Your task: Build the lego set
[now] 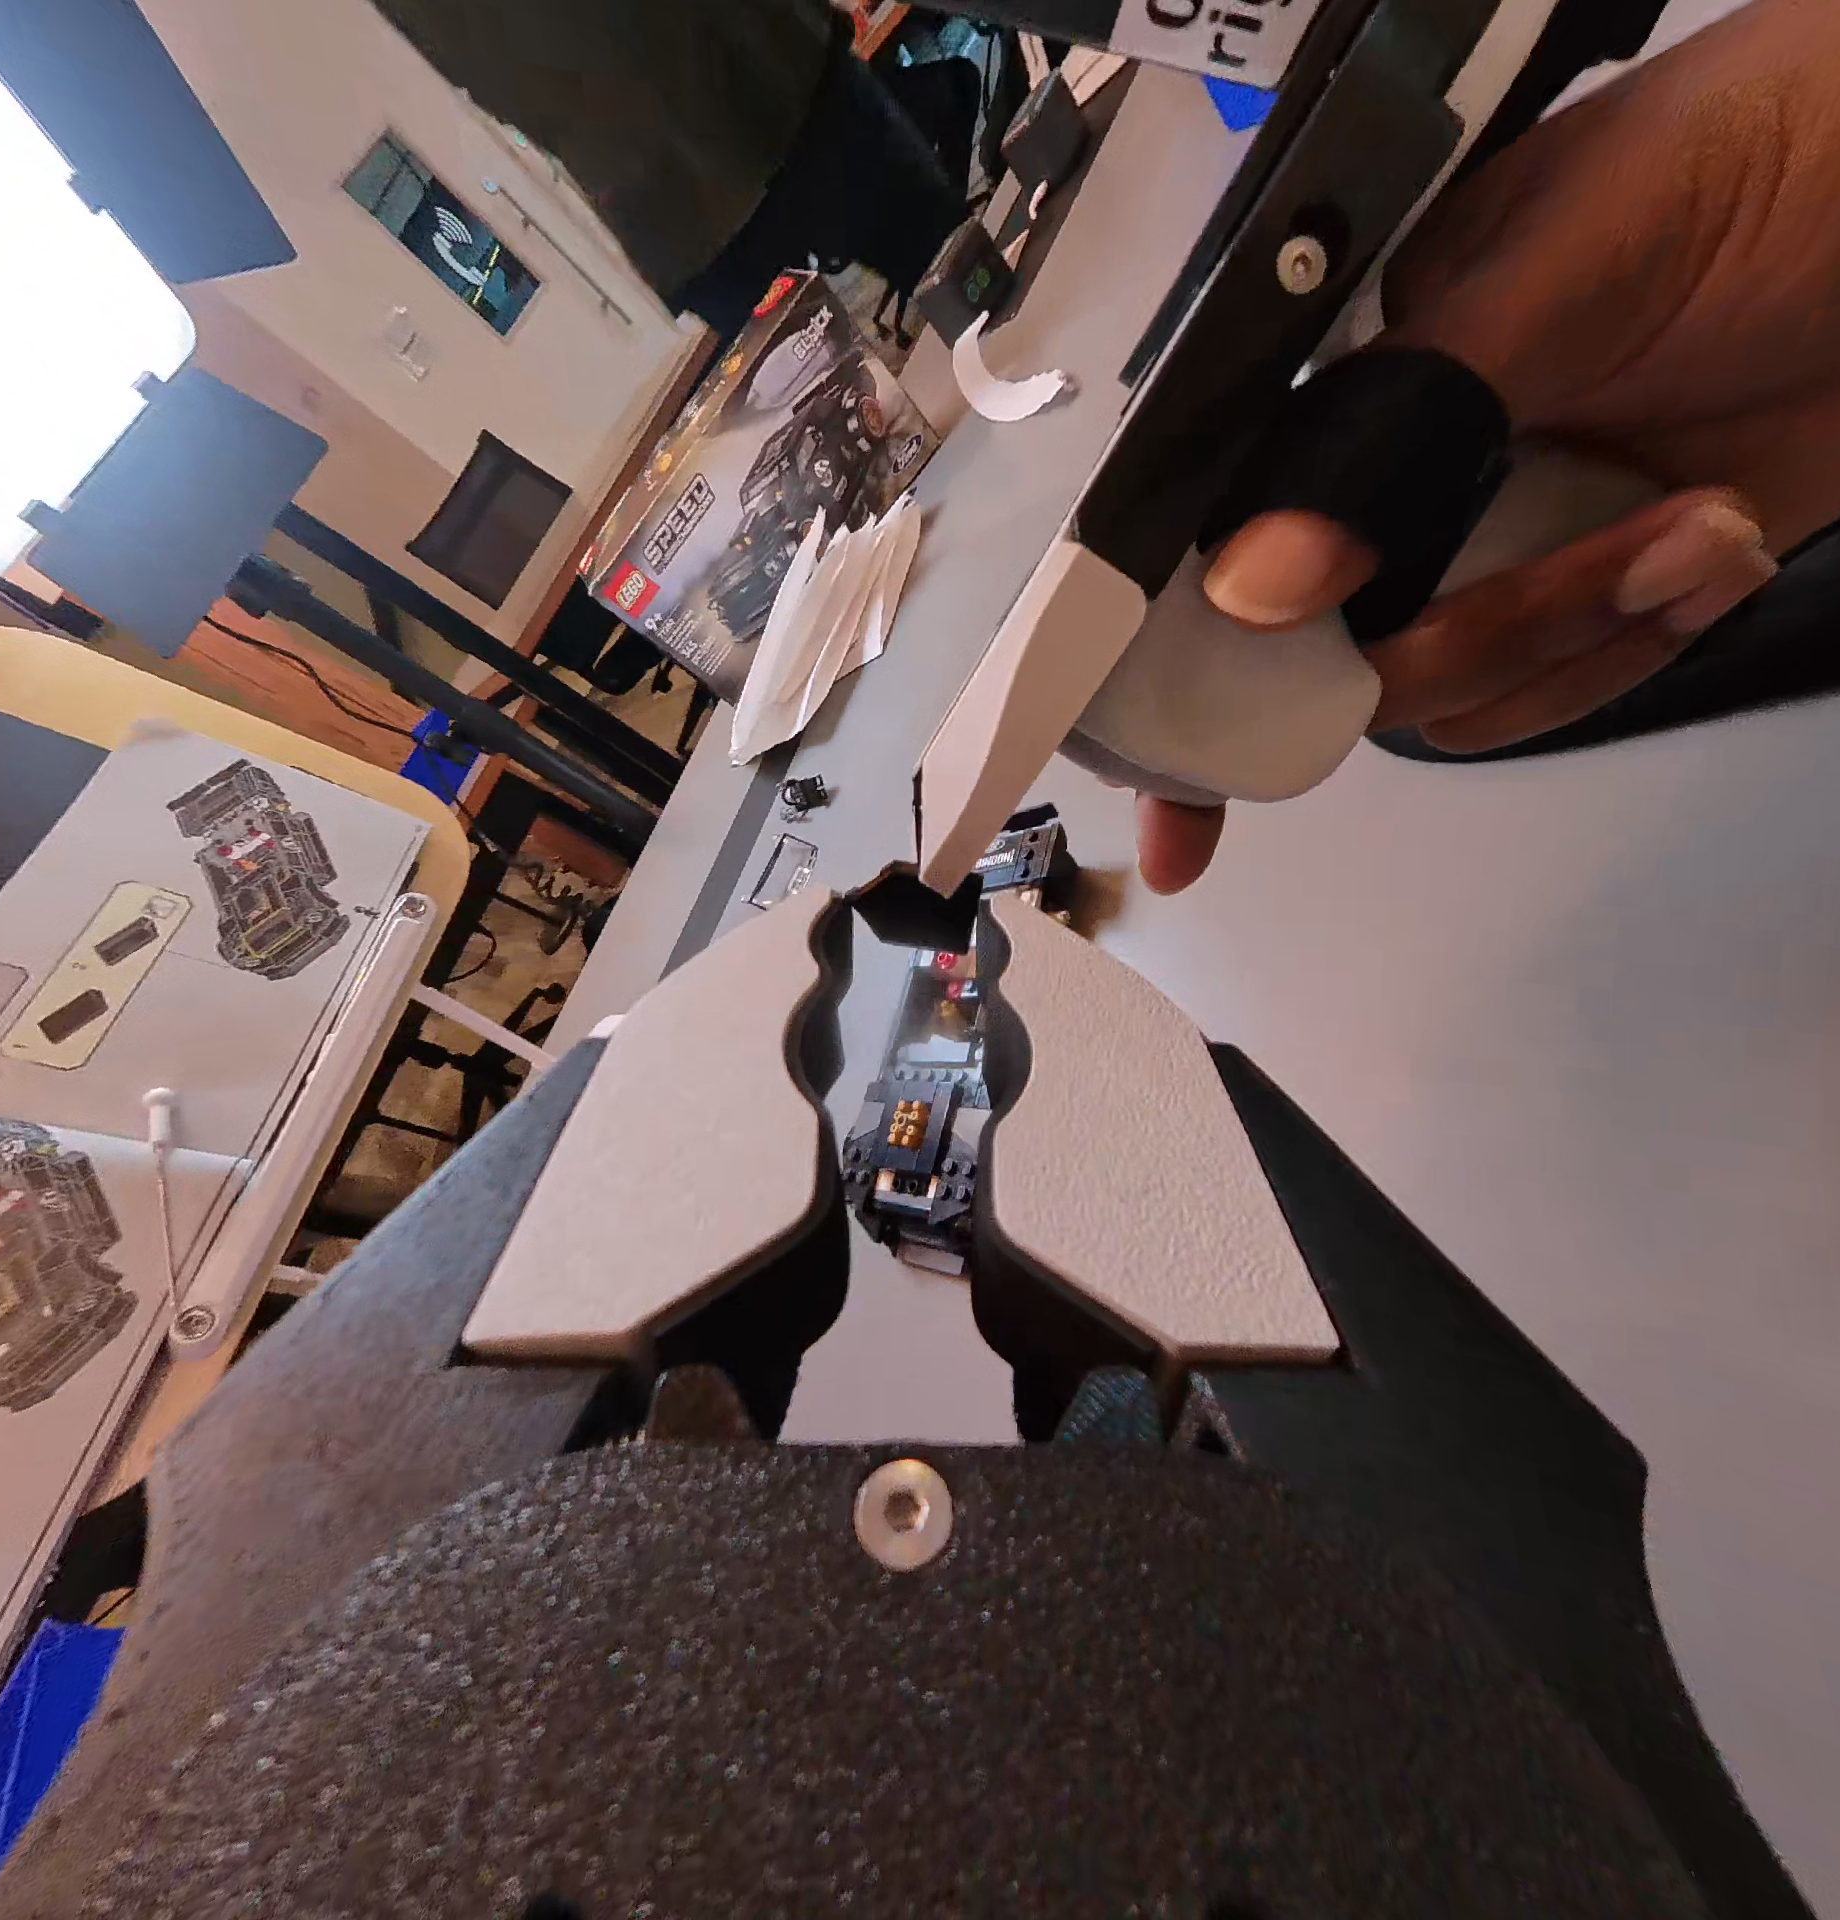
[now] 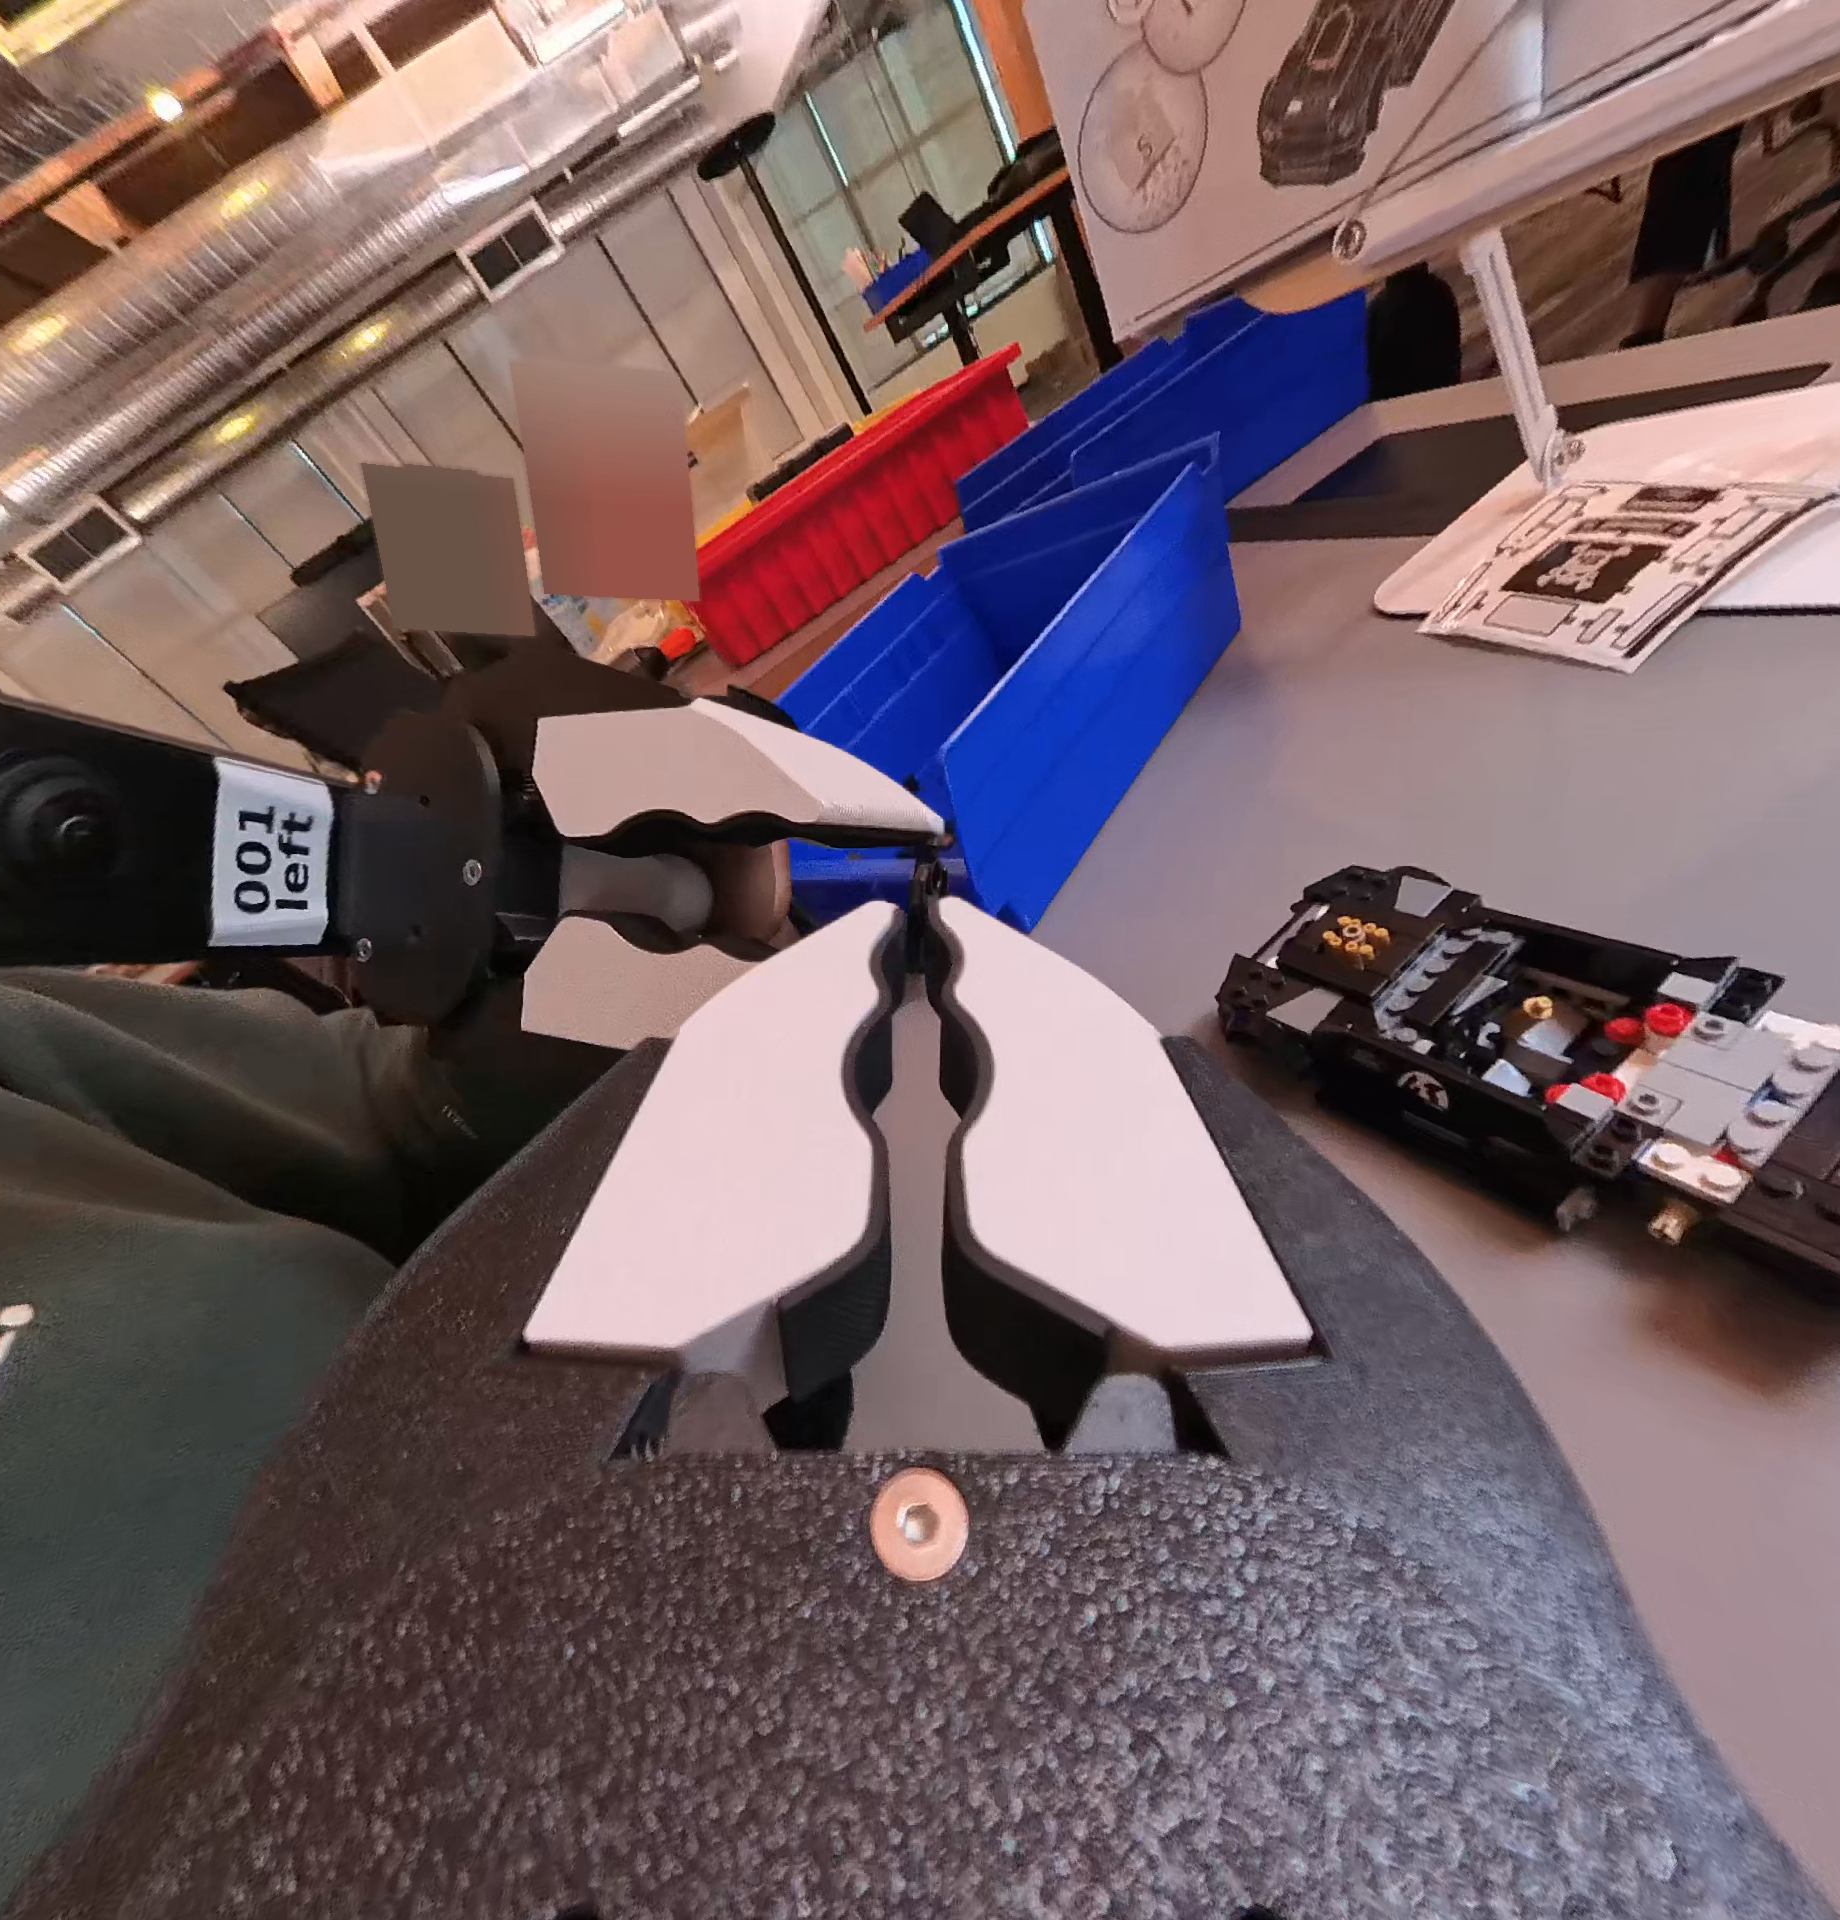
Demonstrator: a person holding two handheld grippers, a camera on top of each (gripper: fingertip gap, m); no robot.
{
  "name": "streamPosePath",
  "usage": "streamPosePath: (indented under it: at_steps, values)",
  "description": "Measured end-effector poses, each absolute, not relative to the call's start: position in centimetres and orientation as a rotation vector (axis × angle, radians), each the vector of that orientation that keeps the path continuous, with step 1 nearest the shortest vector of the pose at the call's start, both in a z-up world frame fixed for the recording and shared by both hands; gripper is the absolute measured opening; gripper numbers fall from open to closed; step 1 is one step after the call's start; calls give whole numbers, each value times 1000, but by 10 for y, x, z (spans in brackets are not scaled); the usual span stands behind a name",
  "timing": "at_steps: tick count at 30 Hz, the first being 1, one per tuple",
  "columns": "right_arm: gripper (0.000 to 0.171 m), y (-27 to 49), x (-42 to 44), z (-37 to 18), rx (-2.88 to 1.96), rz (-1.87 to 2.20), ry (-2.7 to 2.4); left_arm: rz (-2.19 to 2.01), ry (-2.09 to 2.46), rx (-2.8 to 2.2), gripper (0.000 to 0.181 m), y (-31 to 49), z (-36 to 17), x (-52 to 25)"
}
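A small black piece (image 1: 911,914) is pinched between the tips of the left tool (image 1: 913,909) and right tool (image 2: 924,914), both clenched on it. The partly built car (image 2: 1560,1081) lies on the grey surface (image 2: 1518,790), at right of the right wrist frame.

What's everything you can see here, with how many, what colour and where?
Lego car: one, mostly black, part-built, on the grey table.
Small piece: one, black, pinched at both grippers' tips, above the table.
Lego box: one, dark, far table edge.
Paper bags: several, white, beside the box.
Bins: several blue, one red behind.
Sticker sheet: one, black and white, under the instruction stand.
Instruction booklet: one, open, on stand.
Left gripper: shut on the piece.
Right gripper: shut on the piece.
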State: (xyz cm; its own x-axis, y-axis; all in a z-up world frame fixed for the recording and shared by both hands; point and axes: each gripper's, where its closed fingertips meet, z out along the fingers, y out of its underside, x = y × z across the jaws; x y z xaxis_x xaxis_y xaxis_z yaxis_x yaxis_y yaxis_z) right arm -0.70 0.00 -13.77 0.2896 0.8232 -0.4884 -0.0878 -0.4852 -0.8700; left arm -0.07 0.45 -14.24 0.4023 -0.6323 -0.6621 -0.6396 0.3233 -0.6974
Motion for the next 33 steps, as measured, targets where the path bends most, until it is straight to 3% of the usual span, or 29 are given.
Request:
streamPosePath:
  at_steps: [5, 13, 19, 23, 25, 29, 33]
  values:
    - [2, 3, -7, -144, -1741, 1293, -824, -86, 1272, -1386, 28, 3, -150, -5]
    - [2, -27, 7, -155, -1887, 1410, -1535, -935, 1207, -1576, 30, -23, -155, 3]
    - [2, -40, -2, -160, -1908, 1473, -1680, -1054, 1222, -1577, 5, -38, -161, 6]
    - [3, -30, -7, -161, -1876, 1463, -1611, -1063, 1149, -1625, 3, -31, -164, 1]
    - [4, -22, -11, -161, -1801, 1367, -1571, -1111, 1071, -1659, 3, -24, -163, -3]
    - [23, -3, -14, -151, -1510, 945, -1512, -1295, 870, -1718, 3, -10, -160, -13]
    - [24, -1, -16, -149, -1308, 578, -1515, -1528, 684, -1757, 3, -3, -158, -16]
